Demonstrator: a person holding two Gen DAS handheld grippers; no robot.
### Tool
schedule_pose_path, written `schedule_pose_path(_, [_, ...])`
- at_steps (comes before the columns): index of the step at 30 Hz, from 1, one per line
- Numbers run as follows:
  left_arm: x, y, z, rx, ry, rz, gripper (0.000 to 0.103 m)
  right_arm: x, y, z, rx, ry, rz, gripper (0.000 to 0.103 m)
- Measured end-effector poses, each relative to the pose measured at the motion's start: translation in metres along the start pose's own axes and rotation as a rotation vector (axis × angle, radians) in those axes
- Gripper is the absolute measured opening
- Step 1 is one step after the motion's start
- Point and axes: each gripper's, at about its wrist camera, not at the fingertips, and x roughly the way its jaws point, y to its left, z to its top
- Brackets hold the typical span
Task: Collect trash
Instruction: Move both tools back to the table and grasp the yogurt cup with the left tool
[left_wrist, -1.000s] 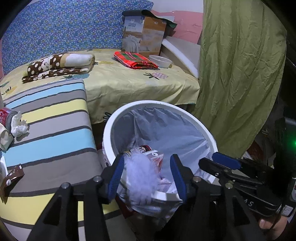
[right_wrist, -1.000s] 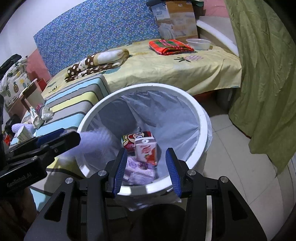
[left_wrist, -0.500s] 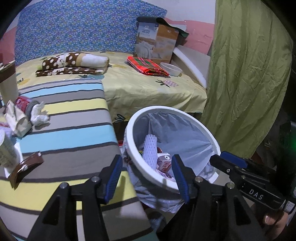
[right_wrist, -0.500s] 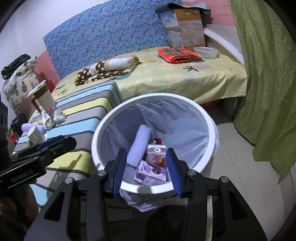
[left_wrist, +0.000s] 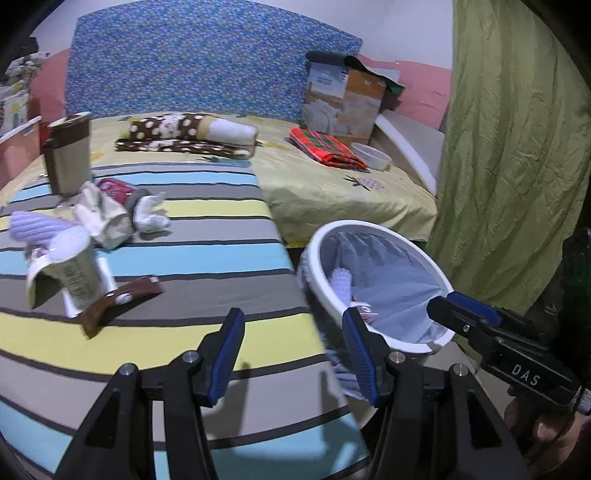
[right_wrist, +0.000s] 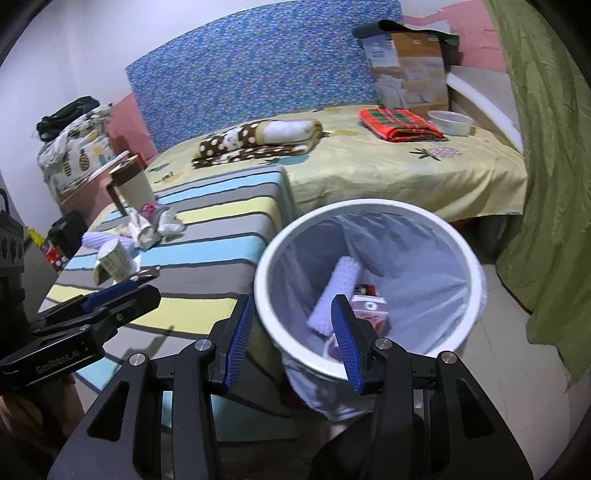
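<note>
Broadly, the striped table (left_wrist: 155, 258) fills the left, with the white trash bin (right_wrist: 369, 218) standing just beside its corner. Inside the bin's plastic liner, a white foam sleeve (right_wrist: 338, 284) leans on its long axis, upper end toward the far rim, beside a red drink carton (right_wrist: 369, 308). On the table lie a paper cup (left_wrist: 70, 269) on its side, a brown wrapper (left_wrist: 122, 299) and crumpled tissue (left_wrist: 149, 218). The left gripper (left_wrist: 291, 354) and right gripper (right_wrist: 291, 336) both gape wide, holding nothing.
</note>
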Motion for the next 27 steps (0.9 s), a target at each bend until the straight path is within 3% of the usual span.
schedule_pose_path(16, [-0.033, 0.067, -0.023, -0.112, -0.03, 0.163, 0.057, 0.02, 0.054, -0.005, -0.107, 0.067, 0.143, 0.046])
schedule_pose_path(27, [-0.027, 0.11, -0.013, -0.183, -0.035, 0.247, 0.057, 0.033, 0.075, 0.003, -0.159, 0.079, 0.177, 0.046])
